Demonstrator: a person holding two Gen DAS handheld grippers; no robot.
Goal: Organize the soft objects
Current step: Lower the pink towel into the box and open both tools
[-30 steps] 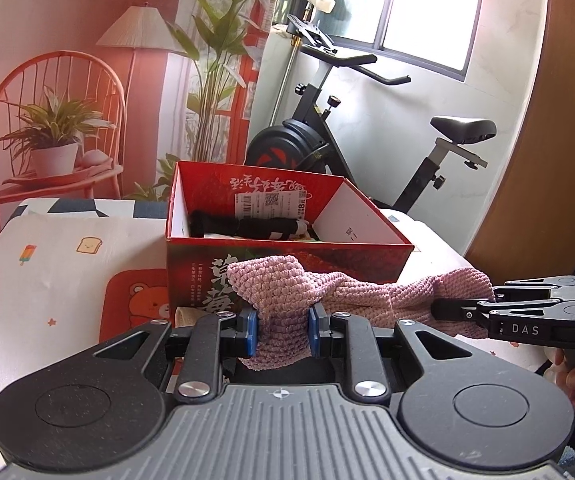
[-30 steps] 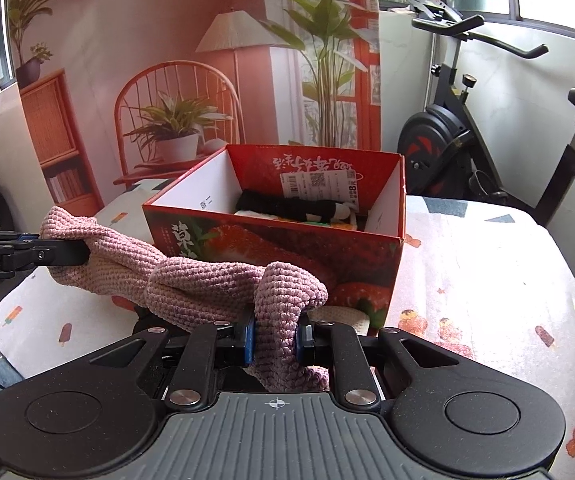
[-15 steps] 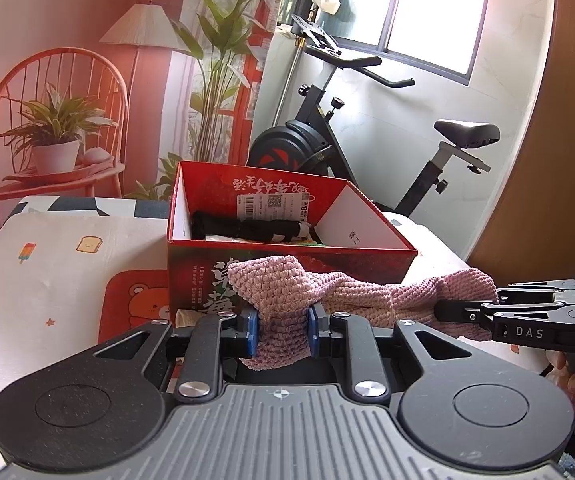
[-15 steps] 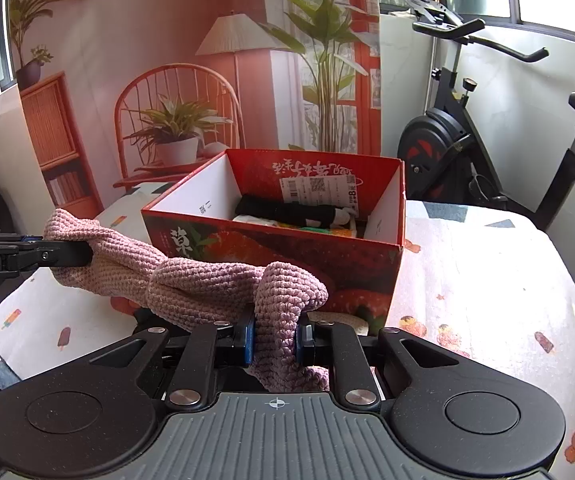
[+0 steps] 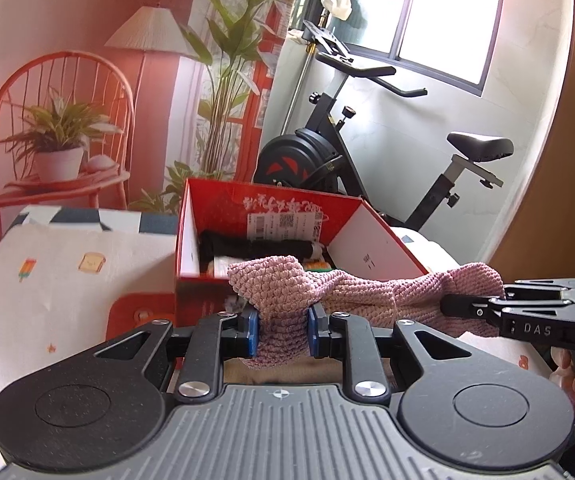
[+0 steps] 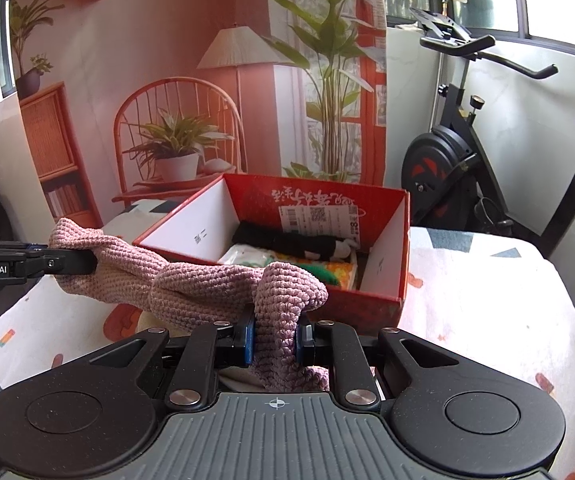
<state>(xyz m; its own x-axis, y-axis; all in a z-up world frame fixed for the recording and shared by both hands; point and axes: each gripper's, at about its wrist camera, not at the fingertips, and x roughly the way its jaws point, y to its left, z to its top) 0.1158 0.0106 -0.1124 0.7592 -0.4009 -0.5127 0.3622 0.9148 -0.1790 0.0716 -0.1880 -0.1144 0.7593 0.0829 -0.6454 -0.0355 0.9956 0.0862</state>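
Observation:
A pink knitted cloth hangs stretched between both grippers in front of an open red cardboard box. My left gripper is shut on one end of the cloth. My right gripper is shut on the other end; the cloth sags between them just above the box's near rim. The right gripper also shows at the right of the left wrist view. The box holds a black folded item and white, green and orange soft items.
The box stands on a table with a white cartoon-print cloth. An exercise bike stands behind the table on the right. A red chair with a potted plant stands behind on the left.
Both grippers have risen and moved toward the box with the pink cloth. More of the box's inside shows now, and the cloth is level with its near rim.

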